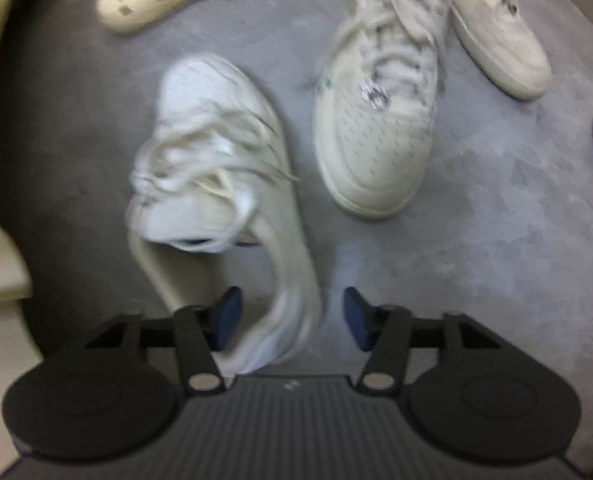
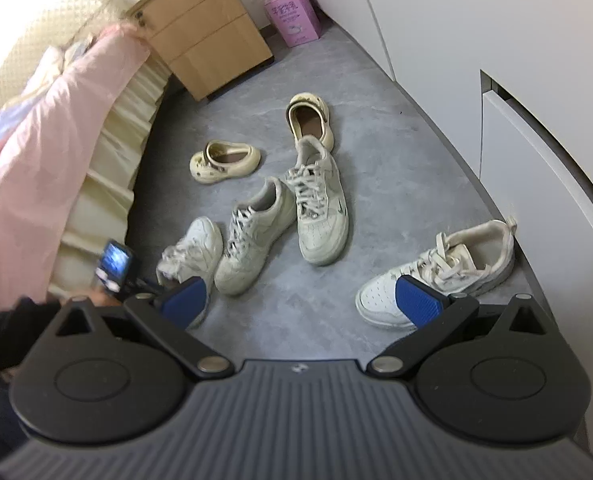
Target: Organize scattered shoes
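Several pale shoes lie scattered on the grey floor. In the left wrist view a white sneaker (image 1: 216, 184) lies on its side, its heel between the fingers of my open left gripper (image 1: 292, 316), which has not closed on it. A cream sneaker (image 1: 380, 112) stands to its right, another (image 1: 496, 28) behind it. In the right wrist view my right gripper (image 2: 300, 300) is open and empty, held above the floor. It sees the same white sneaker (image 2: 196, 248), two cream sneakers (image 2: 256, 236) (image 2: 320, 208), a white sneaker (image 2: 436, 272) at the right, and two cream clogs (image 2: 224, 160) (image 2: 310, 120).
A bed with a pink cover (image 2: 44, 152) and cream skirt runs along the left. A wooden drawer unit (image 2: 204, 28) and a pink box (image 2: 294, 16) stand at the back. White cabinet doors (image 2: 536, 120) line the right side.
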`<state>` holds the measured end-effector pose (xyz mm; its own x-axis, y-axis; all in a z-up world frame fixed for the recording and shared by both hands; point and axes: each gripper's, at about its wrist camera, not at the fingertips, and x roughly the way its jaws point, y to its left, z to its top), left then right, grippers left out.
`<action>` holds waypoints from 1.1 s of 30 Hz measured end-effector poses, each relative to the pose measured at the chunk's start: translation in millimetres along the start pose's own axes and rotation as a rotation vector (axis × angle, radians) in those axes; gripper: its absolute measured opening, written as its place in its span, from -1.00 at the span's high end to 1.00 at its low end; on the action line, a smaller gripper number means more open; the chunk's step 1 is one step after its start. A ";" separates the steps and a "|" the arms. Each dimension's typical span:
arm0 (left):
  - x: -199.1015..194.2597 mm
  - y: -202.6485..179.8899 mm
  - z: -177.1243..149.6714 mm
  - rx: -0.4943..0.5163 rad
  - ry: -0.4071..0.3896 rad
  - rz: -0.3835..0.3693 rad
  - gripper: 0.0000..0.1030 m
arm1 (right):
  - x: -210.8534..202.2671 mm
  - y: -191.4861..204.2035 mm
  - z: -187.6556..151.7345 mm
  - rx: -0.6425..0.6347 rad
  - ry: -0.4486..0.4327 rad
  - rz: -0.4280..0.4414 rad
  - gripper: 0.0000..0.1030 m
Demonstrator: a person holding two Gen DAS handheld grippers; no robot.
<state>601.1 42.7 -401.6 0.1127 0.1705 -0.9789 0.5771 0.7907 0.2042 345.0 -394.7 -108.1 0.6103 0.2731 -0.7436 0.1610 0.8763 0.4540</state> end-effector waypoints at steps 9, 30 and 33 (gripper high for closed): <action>20.0 -18.8 8.7 0.004 0.104 0.026 0.65 | 6.9 -4.0 8.9 0.010 -0.004 0.007 -1.00; -52.6 -144.1 -3.6 -0.383 0.100 -0.400 0.61 | -28.0 -1.2 0.9 -0.014 -0.109 -0.002 -1.00; -59.8 -155.3 15.3 -0.377 0.079 -0.405 0.59 | -21.4 -3.6 -0.8 0.002 -0.088 -0.039 -1.00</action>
<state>517.2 -99.3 -374.9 -0.1271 -0.1590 -0.9791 0.2310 0.9552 -0.1851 330.8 -403.4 -94.3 0.6695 0.2027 -0.7146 0.1877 0.8846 0.4269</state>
